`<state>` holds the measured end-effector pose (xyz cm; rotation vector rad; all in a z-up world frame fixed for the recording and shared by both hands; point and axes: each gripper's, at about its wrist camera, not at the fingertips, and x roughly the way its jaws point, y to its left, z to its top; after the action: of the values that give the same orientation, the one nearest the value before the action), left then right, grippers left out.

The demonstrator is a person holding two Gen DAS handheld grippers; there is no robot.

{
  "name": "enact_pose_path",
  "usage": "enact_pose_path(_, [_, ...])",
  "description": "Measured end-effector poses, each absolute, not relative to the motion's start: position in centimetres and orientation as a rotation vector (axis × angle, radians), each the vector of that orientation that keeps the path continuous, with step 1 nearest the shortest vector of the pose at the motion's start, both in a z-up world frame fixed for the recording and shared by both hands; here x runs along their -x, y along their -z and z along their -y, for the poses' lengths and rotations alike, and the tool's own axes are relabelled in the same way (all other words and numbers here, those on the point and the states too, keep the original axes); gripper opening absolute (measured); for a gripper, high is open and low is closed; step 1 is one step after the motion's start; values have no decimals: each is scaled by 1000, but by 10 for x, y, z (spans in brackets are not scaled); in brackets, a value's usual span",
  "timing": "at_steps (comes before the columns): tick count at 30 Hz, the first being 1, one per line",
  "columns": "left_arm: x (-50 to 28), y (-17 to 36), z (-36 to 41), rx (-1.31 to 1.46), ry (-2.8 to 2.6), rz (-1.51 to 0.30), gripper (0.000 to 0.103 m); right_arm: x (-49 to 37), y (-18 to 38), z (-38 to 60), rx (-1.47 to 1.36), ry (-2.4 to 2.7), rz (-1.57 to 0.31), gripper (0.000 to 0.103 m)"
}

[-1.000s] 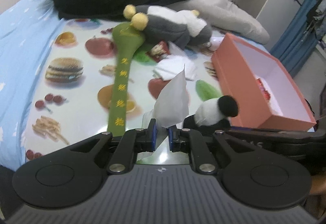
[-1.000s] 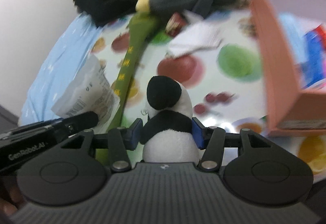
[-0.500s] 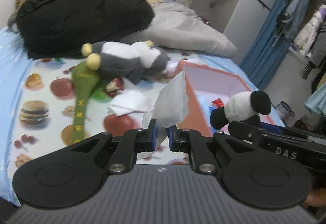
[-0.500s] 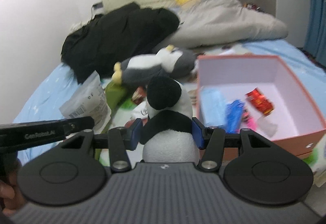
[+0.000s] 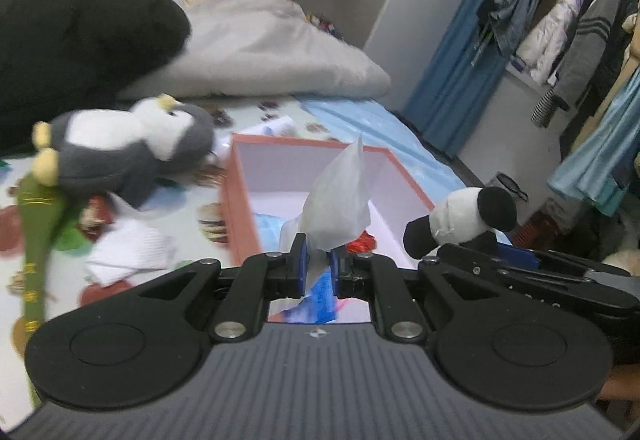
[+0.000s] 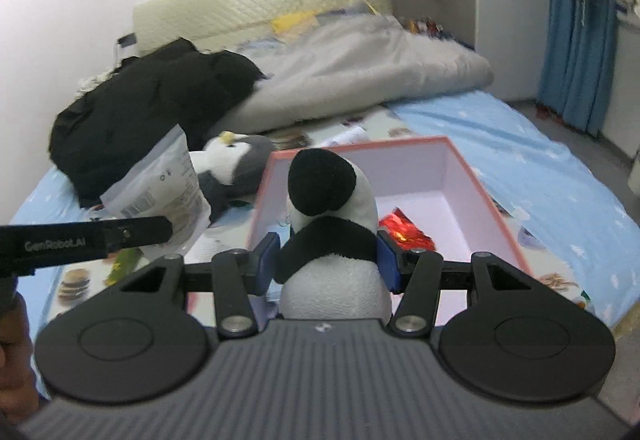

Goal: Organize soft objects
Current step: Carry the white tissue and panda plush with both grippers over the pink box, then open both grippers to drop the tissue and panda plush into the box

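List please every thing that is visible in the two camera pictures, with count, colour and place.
soft panda toy: 1, black and white, in right gripper.
white plastic packet: 1, white, in left gripper.
cardboard box: 1, salmon outside, white inside, open, on the mat.
red foil wrapper: 1, red, inside box.
plush penguin: 1, grey and white, lying left of box.
green fabric strip: 1, green, under penguin.
folded tissue: 1, white, on mat.
black garment: 1, black, behind penguin.
grey quilt: 1, grey, at back.
left gripper: shut on packet.
right gripper: shut on panda.
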<state>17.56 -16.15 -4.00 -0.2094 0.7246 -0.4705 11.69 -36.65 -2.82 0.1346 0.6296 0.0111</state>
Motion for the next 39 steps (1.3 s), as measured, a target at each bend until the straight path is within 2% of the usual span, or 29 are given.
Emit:
enact_pose_path(13, [-287, 67, 248, 126, 519, -968, 14, -195, 75, 452, -183, 68, -835, 55])
enact_pose_path(22, [-315, 105, 266, 144, 524, -1123, 14, -203, 111, 471, -223, 82, -935, 55])
enact_pose_path(23, [-315, 106, 266, 140, 523, -1119, 15, -202, 111, 472, -224, 80, -932, 55])
enact_pose_path(25, [-314, 107, 266, 117, 523, -1121, 20, -202, 109, 474, -239, 68, -918, 71])
enact_pose_path(26, [-314, 107, 265, 121, 518, -1121, 30, -200, 107, 474, -241, 69, -908, 72])
enact_pose_path(28, [-312, 105, 260, 137, 517, -1105, 38, -197, 103, 471, -232, 69, -898, 72])
enact_pose_path(39, [-266, 55, 239, 42, 504, -853, 38, -159, 65, 445, -205, 45, -730, 72])
